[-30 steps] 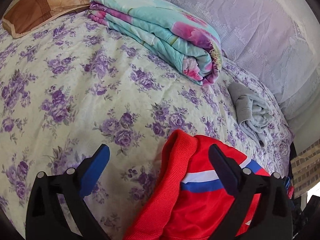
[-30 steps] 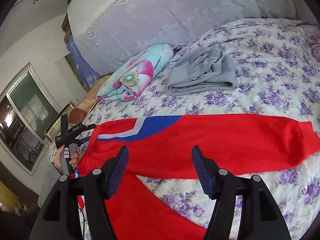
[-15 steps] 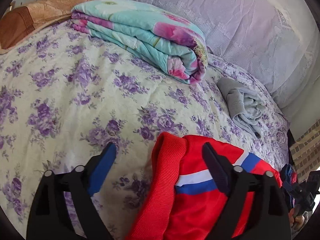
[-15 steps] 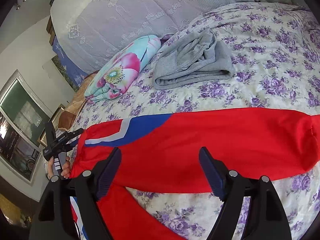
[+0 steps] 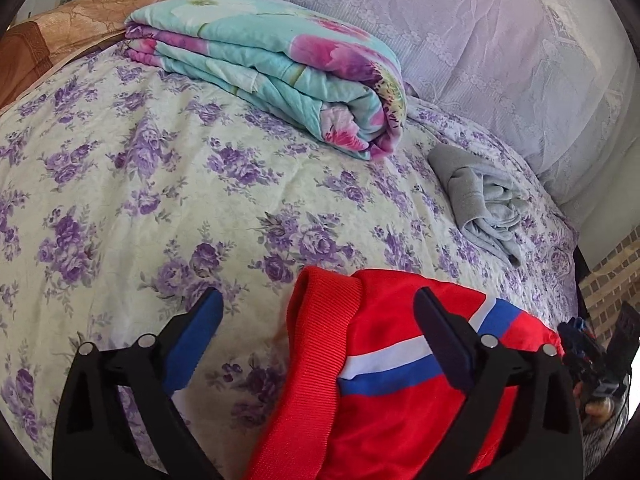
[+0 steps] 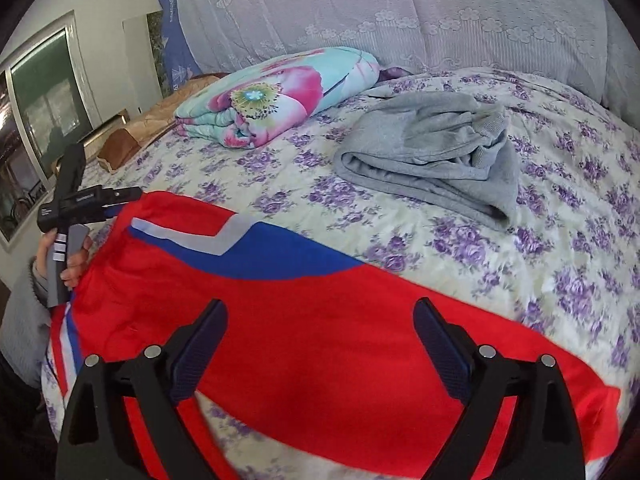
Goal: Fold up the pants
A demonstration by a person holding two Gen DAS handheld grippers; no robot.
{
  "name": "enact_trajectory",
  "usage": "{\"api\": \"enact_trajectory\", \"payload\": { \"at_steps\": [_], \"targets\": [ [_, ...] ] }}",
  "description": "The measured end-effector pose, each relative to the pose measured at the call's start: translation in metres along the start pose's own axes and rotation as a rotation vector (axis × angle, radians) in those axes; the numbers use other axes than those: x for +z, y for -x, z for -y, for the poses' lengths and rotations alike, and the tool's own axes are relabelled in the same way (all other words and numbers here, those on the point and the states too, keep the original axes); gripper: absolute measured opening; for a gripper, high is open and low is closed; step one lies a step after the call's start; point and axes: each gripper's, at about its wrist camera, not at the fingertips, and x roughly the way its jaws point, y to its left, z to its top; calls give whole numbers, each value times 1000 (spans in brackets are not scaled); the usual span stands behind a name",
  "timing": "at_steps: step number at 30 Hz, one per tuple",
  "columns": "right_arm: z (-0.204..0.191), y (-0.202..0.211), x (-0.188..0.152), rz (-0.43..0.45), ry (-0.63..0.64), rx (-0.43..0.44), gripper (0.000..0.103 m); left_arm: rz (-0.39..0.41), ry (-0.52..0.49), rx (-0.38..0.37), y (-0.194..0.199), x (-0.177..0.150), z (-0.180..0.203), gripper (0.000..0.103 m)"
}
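Across the lower frame, red pants [image 6: 320,340] lie spread on the bed [image 6: 560,240]. My left hand-held gripper [image 5: 318,312] and right hand-held gripper [image 6: 320,320] hover open, empty. I judge one-layer pinches would skew the fold.

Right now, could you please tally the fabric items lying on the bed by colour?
Red with blue and white stripes: 1, the pants
Grey: 1, the bundled garment
Turquoise and pink floral: 1, the folded quilt
Brown: 1, the pillow
Total: 4
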Motion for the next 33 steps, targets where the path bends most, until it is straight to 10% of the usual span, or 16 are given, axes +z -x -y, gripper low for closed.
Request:
{"api": "enact_trajectory", "payload": {
  "at_steps": [2, 8, 12, 23, 28, 33],
  "targets": [
    [13, -9, 3, 3, 9, -10, 94, -27, -19, -16, -7, -2, 3, 67],
    [28, -41, 12, -34, 76, -8, 83, -67, -34, -28, -19, -5, 5, 44],
    [17, -67, 17, -112, 217, 21, 55, -65, -14, -52, -19, -4, 1, 40],
    [21, -91, 27, -150, 356, 69, 51, -60, -10, -65, -20, -4, 0, 40],
    [13, -89, 19, -154, 348, 113, 11, -52, -2, -82, -18, -4, -1, 39],
    [-5, -56, 15, -94, 324, 70, 5, 17, -49, -75, -2, -7, 9, 35]
  ]
}}
